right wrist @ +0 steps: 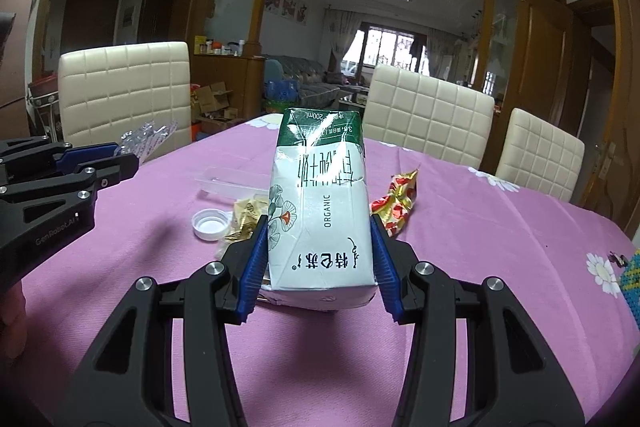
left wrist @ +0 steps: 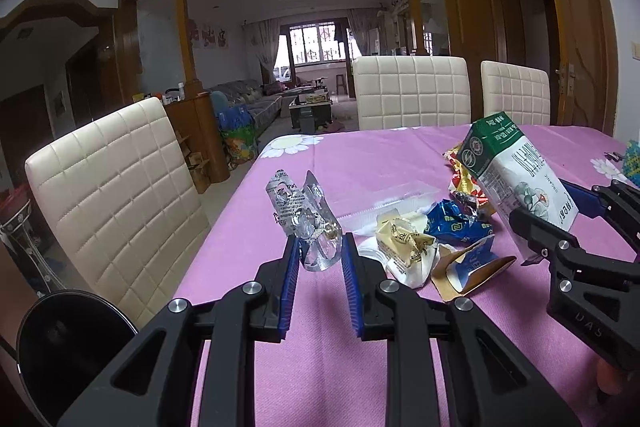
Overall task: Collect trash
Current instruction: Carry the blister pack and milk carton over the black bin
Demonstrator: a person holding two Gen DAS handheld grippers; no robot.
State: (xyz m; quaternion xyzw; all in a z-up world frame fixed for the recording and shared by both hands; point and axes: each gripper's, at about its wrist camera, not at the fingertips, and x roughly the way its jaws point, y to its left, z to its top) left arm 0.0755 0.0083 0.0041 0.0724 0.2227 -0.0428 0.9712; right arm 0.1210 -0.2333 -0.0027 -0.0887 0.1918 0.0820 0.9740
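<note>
Carton [right wrist: 320,211] between right gripper [right wrist: 318,259] fingers [right wrist: 256,263] reads "ORGANIC", "200mL".

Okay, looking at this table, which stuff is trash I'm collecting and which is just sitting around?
Trash for the job:
- milk carton, clamped in the right gripper
- blister packs, clamped in the left gripper
- blue wrapper
- red and gold wrapper
- bottle cap
- clear plastic tray

Just lying about:
- chairs
- tablecloth
</note>
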